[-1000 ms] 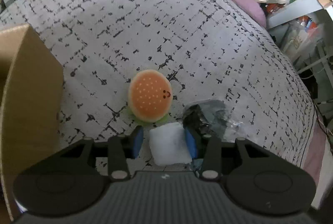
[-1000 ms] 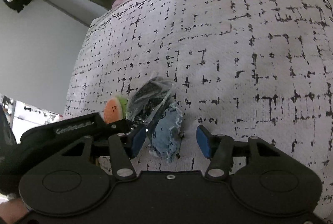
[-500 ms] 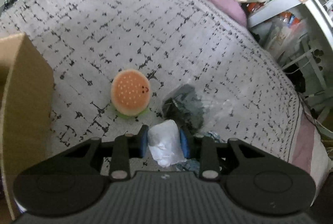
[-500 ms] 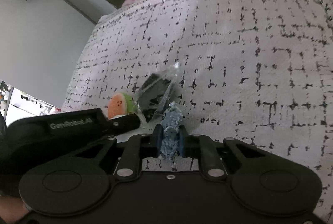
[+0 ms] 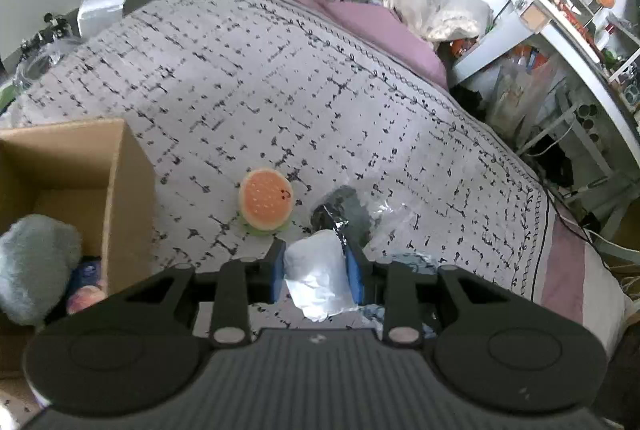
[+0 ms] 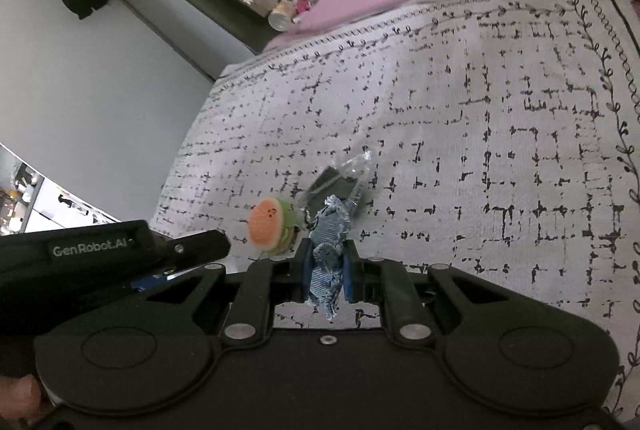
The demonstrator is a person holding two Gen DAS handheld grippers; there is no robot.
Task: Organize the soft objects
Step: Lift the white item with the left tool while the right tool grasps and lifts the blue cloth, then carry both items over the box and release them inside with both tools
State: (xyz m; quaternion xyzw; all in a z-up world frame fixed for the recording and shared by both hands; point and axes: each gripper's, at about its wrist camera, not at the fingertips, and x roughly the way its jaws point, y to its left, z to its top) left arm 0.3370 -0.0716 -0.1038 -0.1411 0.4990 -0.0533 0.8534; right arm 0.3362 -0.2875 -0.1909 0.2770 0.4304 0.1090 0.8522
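While left gripper point(image 5: 316, 268) clamps a white cloth point(image 5: 318, 276) above the bedspread point(image 5: 280, 90), only its cam shows the cardboard box point(image 5: 116, 182) w/ grey plush point(image 5: 34, 262). Right gripper point(image 6: 327, 270) pinches a denim scrap point(image 6: 329, 258); burger plush point(image 6: 269, 228) lies just beside a bagged dark item point(image 6: 334, 186).

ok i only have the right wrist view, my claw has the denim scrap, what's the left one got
Observer: The left claw is shut on a white cloth.
Operator: is there anywhere to drop these
Observer: Yes, an open cardboard box sits on the bedspread, left of the burger plush.
Operator: anything in it yet
Observer: A fluffy grey plush, with something pink and blue beside it, too hidden to name.
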